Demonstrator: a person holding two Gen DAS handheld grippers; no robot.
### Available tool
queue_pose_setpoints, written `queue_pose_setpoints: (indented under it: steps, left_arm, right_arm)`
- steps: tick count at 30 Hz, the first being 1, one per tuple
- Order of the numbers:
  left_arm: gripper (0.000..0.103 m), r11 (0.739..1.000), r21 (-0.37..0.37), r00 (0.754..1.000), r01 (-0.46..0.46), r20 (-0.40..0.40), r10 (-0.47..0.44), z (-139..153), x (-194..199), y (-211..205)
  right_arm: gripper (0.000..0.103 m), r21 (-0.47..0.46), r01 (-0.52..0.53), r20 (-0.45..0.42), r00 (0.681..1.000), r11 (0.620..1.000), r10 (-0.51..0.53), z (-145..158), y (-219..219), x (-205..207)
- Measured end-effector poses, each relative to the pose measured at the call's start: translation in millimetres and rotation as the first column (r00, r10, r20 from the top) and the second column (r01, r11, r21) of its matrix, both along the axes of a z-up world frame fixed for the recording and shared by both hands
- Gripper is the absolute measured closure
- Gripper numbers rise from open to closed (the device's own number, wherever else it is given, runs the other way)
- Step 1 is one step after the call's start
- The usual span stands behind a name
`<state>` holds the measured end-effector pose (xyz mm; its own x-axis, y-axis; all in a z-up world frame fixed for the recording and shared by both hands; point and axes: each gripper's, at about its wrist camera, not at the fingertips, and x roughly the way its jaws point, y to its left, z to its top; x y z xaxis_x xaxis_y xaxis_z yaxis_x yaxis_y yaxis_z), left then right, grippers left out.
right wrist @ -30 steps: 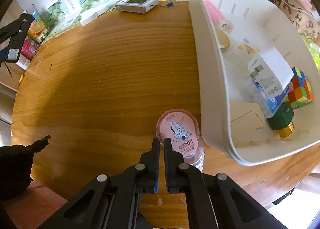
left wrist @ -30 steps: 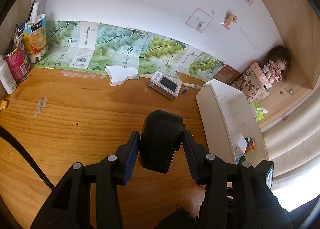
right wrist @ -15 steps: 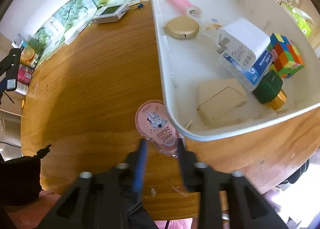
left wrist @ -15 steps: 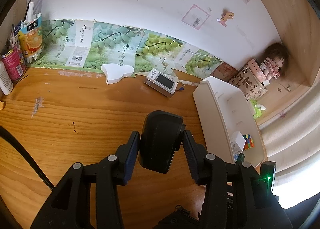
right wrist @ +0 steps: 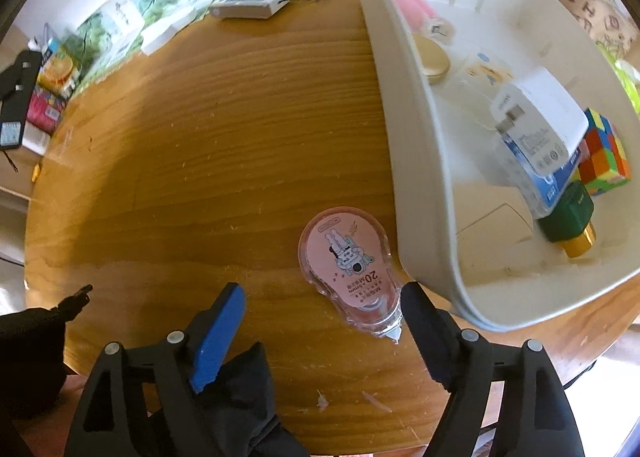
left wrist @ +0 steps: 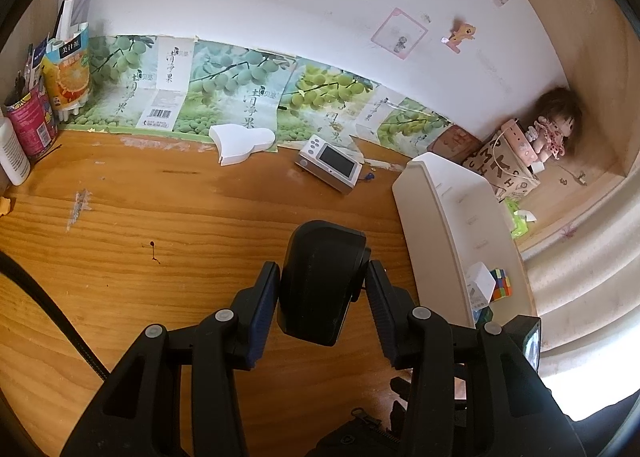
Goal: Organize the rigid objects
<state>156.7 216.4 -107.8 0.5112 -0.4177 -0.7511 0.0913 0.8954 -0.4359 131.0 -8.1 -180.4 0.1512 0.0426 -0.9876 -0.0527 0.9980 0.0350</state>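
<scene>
Correction tape [right wrist: 349,272]: right wrist only; black object [left wrist: 320,281], maybe case, left.

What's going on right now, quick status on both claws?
Left gripper shut on black object. Right gripper open around pink tape dispenser on the table. White bin right beside it.

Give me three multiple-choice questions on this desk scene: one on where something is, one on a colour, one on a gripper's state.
1. The pink correction tape lies:
A. in the white bin
B. on the desk beside the bin
C. on the clock

2. The bottle in the white bin is:
A. green with a gold cap
B. red
C. blue

3. The right gripper is:
A. shut on the tape
B. open
C. out of view

Key: B, bare wood surrounds it; A, colours show plainly; B, fingers spread wide.
</scene>
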Motion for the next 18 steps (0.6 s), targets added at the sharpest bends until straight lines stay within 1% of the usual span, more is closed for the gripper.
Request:
queue_pose_setpoints:
  steps: [4, 6, 8, 10, 12, 14, 18]
  left_arm:
    - [0.055, 1.000, 0.005, 1.000, 0.011, -0.002, -0.011, 0.0, -0.5, -3.7]
    - [0.055, 1.000, 0.008, 1.000, 0.014, -0.001, -0.014, 0.5, -0.9, -4.4]
    - [0.055, 1.000, 0.009, 1.000, 0.012, -0.001, -0.012, 0.6, -1.0, -4.0]
    - [0.055, 1.000, 0.009, 1.000, 0.008, -0.002, -0.008, 0.3, -1.2, -3.2]
    - [0.055, 1.000, 0.010, 1.000, 0.006, -0.002, -0.006, 0.4, -1.4, -3.5]
    - [0.055, 1.000, 0.010, 1.000, 0.008, -0.003, -0.008, 0.2, -1.3, -3.5]
    - [0.055, 1.000, 0.012, 1.000, 0.016, -0.005, -0.016, -0.1, -1.9, -5.7]
  right_arm:
    - [0.022, -0.090, -0.051, -0.018, 0.999, 0.995, 0.049, -6.7, 19.0, 7.7]
    - [0.022, -0.125, -0.059, -0.029, 0.998, 0.990, 0.056, -9.6, 25.7, 10.0]
    - [0.022, -0.151, -0.078, -0.035, 0.997, 0.985, 0.073, -12.5, 32.9, 11.1]
    - [0.023, -0.155, -0.077, -0.031, 0.997, 0.985, 0.073, -13.5, 33.9, 11.4]
    - [0.029, -0.171, -0.072, -0.023, 0.997, 0.983, 0.069, -12.6, 35.2, 10.2]
    - [0.037, -0.176, -0.063, -0.015, 0.998, 0.982, 0.061, -11.6, 34.7, 8.9]
    - [0.046, -0.187, -0.064, -0.005, 0.998, 0.980, 0.064, -11.9, 36.3, 6.6]
